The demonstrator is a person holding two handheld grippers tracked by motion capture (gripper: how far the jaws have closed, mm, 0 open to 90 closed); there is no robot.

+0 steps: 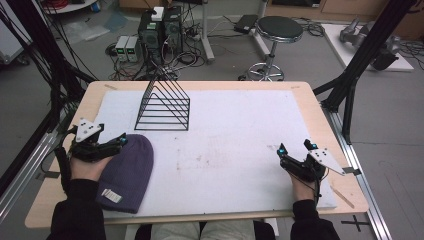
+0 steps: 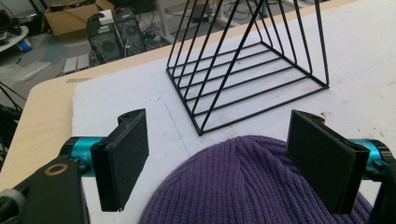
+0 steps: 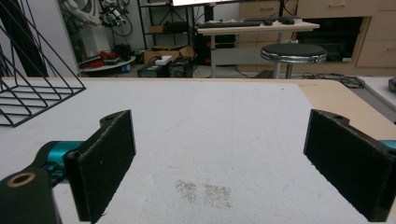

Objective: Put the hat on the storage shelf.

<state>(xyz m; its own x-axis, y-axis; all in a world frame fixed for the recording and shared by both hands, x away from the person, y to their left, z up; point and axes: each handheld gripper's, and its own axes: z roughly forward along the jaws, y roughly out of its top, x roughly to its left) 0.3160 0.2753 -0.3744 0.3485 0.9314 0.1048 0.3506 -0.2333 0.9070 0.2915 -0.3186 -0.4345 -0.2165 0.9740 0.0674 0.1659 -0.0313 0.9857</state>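
At lower left of the high view, our left tongs (image 1: 121,141) gape wide over the purple ribbed knit beanie (image 1: 127,172); our right tongs (image 1: 296,147), lower right, gape wide over the bare white surface (image 1: 235,145).

The high view looks forward and down on my whole table (image 1: 210,86) from above my seat. My left gripper view sits low and close, facing the far wire rack (image 2: 247,60). My right gripper view skims the white mat (image 3: 210,121); both catch that rack.
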